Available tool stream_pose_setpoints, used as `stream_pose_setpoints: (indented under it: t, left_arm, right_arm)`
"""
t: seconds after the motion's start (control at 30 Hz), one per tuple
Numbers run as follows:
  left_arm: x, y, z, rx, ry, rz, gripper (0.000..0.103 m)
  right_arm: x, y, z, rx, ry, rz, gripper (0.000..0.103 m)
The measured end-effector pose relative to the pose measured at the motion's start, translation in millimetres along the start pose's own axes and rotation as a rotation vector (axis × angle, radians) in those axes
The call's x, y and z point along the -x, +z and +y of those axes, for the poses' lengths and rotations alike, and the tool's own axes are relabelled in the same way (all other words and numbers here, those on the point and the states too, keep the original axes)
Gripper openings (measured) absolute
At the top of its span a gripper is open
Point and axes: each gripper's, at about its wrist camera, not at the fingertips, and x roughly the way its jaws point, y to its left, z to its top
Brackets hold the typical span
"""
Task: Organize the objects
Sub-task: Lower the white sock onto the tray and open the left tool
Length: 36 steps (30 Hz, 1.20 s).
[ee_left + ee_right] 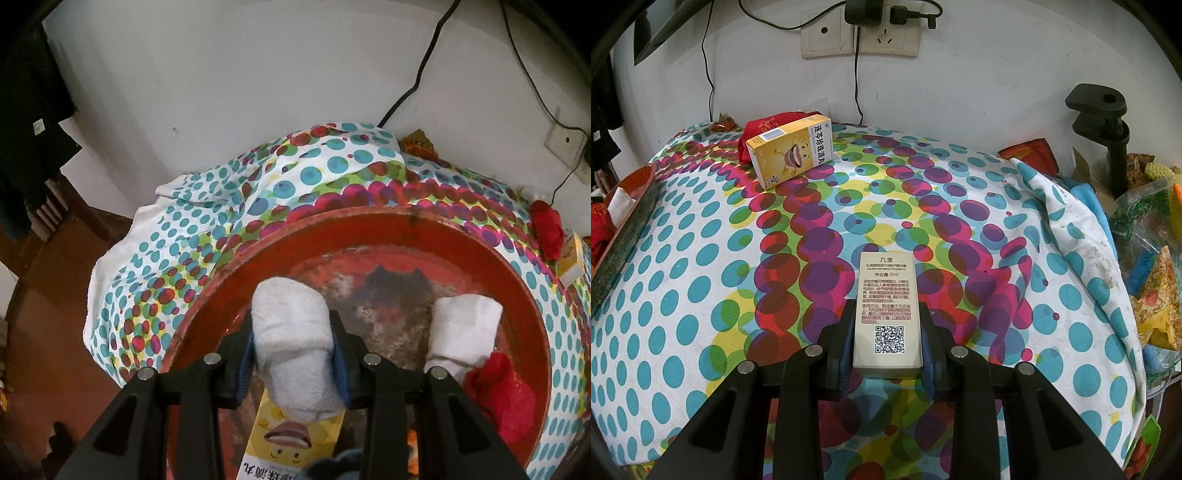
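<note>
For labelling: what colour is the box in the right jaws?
Beige box with dark red print and a QR code; right wrist view.

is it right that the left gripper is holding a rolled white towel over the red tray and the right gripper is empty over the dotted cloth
Not quite. The right gripper is not empty: the right wrist view shows it shut on a beige box over the dotted cloth. The rest is right.

A white wall (979, 66) with a socket plate (860, 35) and black cables (417, 74) rises behind the dotted tablecloth (701, 266), brown floor (48, 295) lying left of it
</note>
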Motion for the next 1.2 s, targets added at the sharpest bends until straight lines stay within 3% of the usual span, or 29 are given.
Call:
stream_pose_setpoints:
  t: [0.17, 0.3, 0.57, 0.67, 1.0, 1.2]
  left_arm:
    - [-10.2, 4.0, -2.9, -0.013, 0.003, 0.017, 0.038]
    - [-17.9, 5.4, -6.3, -0.04, 0.051, 0.03, 0.038]
    - [-17.2, -0.8, -4.3, -0.031, -0.006, 0.05, 0.044]
    - [-12.2, -3.3, -4.8, -0.042, 0.004, 0.035, 0.054]
    - [28.6, -24.6, -12.0, -0.081, 0.017, -0.062, 0.056]
    - [71.1, -60.7, -11.3, -0.018, -0.064, -0.149, 0.056]
  right_arm:
    - [-0.1, -0.4, -0.9, 0.0, 0.0, 0.0, 0.028]
    - [-0.1, -0.6, -0.4, -0.002, 0.0, 0.0, 0.028]
    - [-0.3, -0.9, -0.2, -0.002, 0.0, 0.0, 0.028]
    - [-0.3, -0.8, -0.4, -0.003, 0.001, 0.0, 0.028]
    - [-0.3, -0.6, -0.5, -0.006, -0.001, 0.001, 0.03]
    - [-1.0, -0.2, -2.1, -0.003, -0.006, 0.001, 0.03]
